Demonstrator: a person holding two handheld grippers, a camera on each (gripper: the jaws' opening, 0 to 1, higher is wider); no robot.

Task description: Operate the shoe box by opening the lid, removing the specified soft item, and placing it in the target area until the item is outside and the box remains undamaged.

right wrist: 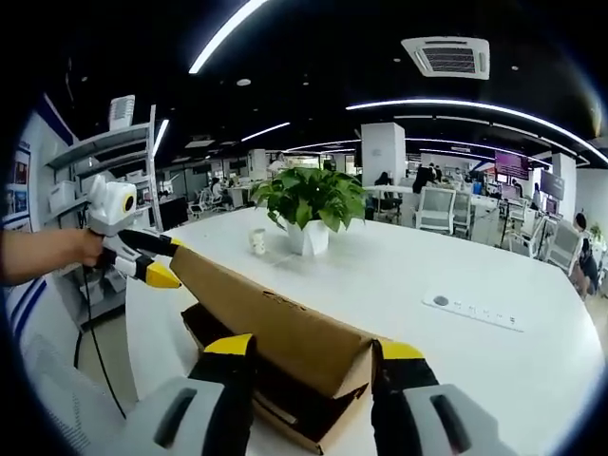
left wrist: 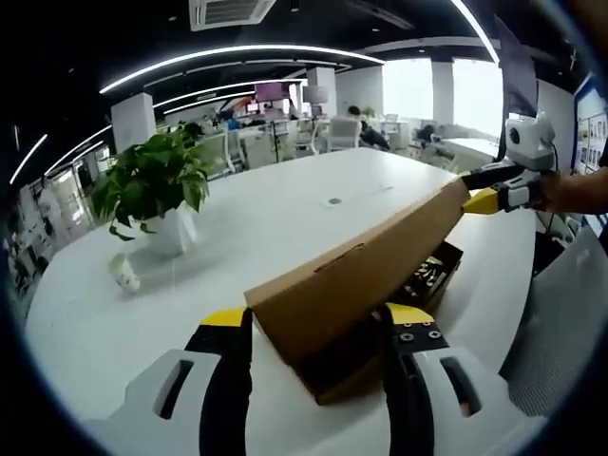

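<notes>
A brown cardboard shoe-box lid (left wrist: 370,261) (right wrist: 266,309) is raised and tilted over the open box base (left wrist: 446,261) (right wrist: 285,413), which rests on the white table (left wrist: 275,214) (right wrist: 427,261). My left gripper (left wrist: 318,318) (right wrist: 160,261) is shut on one end of the lid. My right gripper (left wrist: 484,198) (right wrist: 313,347) is shut on the opposite end. Under the lid, a dark patterned item (left wrist: 427,277) lies inside the base; the lid hides most of it.
A potted green plant (left wrist: 152,180) (right wrist: 309,199) in a white pot and a small cup (left wrist: 123,274) (right wrist: 256,240) stand farther along the table. A flush socket plate (left wrist: 332,201) (right wrist: 475,309) sits in the tabletop. Office desks and chairs surround the table.
</notes>
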